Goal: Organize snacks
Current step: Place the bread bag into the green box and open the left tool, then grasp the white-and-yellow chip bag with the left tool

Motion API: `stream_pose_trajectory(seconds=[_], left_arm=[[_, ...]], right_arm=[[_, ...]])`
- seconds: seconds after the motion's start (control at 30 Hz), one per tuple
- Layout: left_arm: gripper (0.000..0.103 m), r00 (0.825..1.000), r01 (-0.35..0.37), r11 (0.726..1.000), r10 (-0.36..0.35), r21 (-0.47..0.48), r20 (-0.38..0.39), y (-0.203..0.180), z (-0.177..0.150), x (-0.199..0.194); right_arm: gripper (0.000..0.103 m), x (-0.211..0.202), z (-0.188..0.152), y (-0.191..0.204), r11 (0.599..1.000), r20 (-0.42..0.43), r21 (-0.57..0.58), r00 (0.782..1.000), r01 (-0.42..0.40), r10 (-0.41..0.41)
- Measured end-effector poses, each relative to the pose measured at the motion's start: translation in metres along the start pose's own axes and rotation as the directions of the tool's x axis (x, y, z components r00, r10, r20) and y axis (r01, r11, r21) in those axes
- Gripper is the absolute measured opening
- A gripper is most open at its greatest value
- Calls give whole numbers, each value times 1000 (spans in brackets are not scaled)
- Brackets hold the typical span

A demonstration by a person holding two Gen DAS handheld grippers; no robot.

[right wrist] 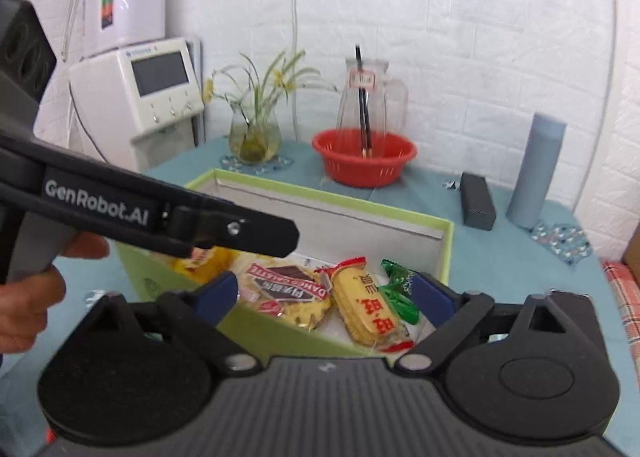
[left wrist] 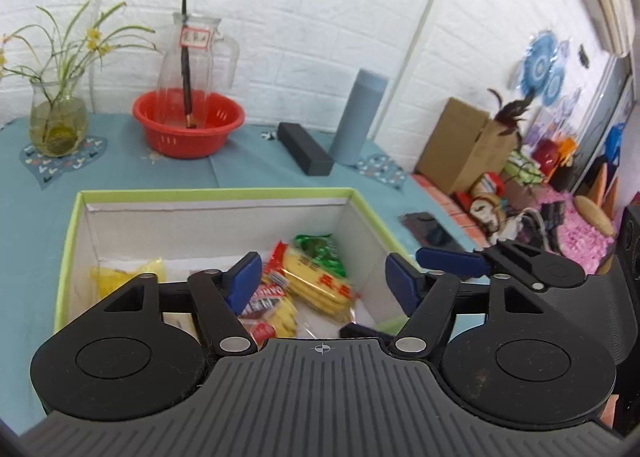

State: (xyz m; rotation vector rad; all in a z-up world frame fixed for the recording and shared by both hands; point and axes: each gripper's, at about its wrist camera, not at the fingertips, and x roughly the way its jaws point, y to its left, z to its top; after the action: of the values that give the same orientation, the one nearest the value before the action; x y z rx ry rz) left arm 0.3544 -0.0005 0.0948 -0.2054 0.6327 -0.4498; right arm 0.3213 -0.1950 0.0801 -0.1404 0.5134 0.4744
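A green-rimmed white box (left wrist: pixel 208 193) (right wrist: pixel 448 241) stands on the blue table and holds several snack packs. Inside lie a yellow biscuit pack (left wrist: pixel 320 285) (right wrist: pixel 368 309), a green pack (left wrist: pixel 320 249) (right wrist: pixel 400 289), a red-and-yellow chocolate cake pack (left wrist: pixel 264 297) (right wrist: pixel 288 289) and a yellow pack (left wrist: pixel 116 277) at the left. My left gripper (left wrist: pixel 324 281) is open and empty above the box's near side. My right gripper (right wrist: pixel 324 297) is open and empty over the box. The right gripper's blue finger (left wrist: pixel 452 261) shows beside the box in the left view.
A red basket (left wrist: pixel 188 125) (right wrist: pixel 364 157) with a glass jug (left wrist: pixel 196 57), a plant vase (left wrist: pixel 58 125) (right wrist: pixel 252 137), a black case (left wrist: pixel 304 153) (right wrist: pixel 476 201) and a blue-grey bottle (left wrist: pixel 358 117) (right wrist: pixel 536 169) stand behind the box. A phone (left wrist: pixel 432 229) lies at the table's right edge.
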Motion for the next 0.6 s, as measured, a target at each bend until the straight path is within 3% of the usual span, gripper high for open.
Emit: stream_pose_trajectory(seconds=[0.2,0.43,0.6], left_arm=[[61,998,55,998,-55,-2,-1,-27,-50,-51],[61,997,42,998,-46,-55,-60,-35,-130,-86],[59,993,36,993,-48,-116,-103,-26,-153,-89]], right_arm=[[93,-80,-52,27,1000,45,9,999,3,-4],[93,-133,-132,61,994,-12,108,1000,12,-10],[93,-136,-136,83,994,-5,96,998,-58,58]])
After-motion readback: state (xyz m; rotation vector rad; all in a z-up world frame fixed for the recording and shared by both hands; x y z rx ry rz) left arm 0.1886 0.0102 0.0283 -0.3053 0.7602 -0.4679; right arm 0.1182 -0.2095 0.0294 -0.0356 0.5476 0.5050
